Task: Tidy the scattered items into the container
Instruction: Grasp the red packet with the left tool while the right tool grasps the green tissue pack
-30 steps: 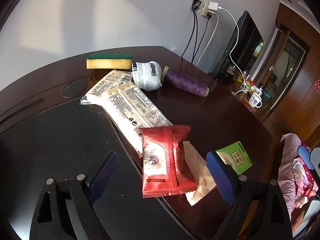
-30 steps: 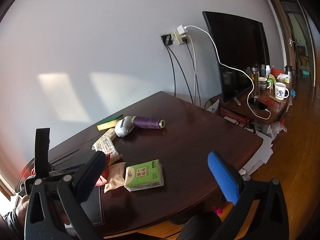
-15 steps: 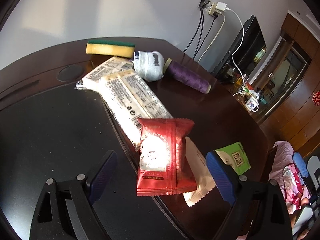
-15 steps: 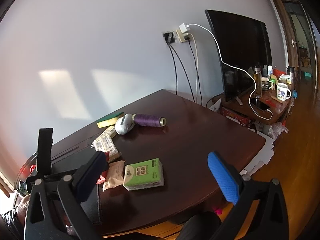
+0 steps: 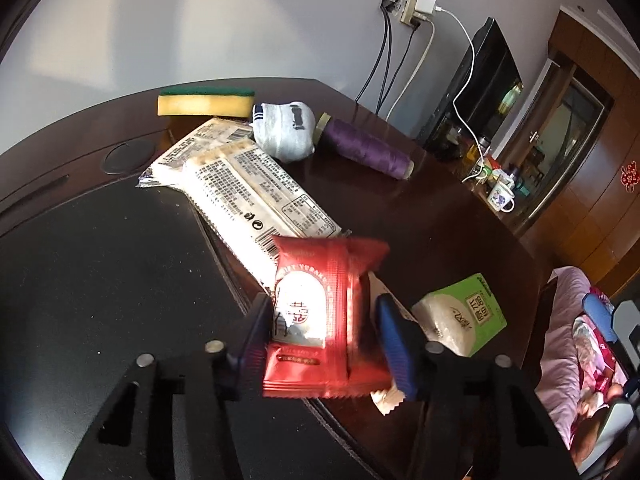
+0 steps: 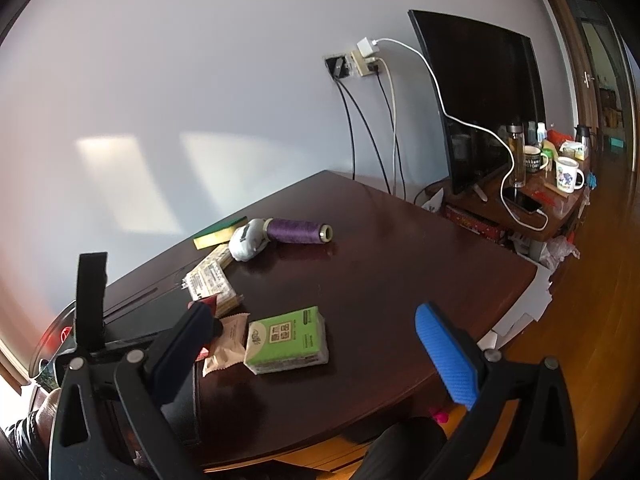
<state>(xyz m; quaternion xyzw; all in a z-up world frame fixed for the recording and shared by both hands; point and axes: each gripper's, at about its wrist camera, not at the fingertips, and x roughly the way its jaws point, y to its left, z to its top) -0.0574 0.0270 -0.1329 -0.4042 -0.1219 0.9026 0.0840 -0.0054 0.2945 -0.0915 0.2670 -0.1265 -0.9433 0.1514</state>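
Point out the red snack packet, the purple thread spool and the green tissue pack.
red snack packet (image 5: 316, 312), left wrist view, on its white front label.
purple thread spool (image 6: 296, 230), right wrist view, on the wound thread.
green tissue pack (image 6: 286, 336), right wrist view, on its top face.

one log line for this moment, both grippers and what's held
left gripper: shut on red snack packet | right gripper: open, above table | green tissue pack: on table

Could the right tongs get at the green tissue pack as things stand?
Probably yes: the right tongs are open and hold nothing, and the green tissue pack lies flat just ahead with nothing on it.
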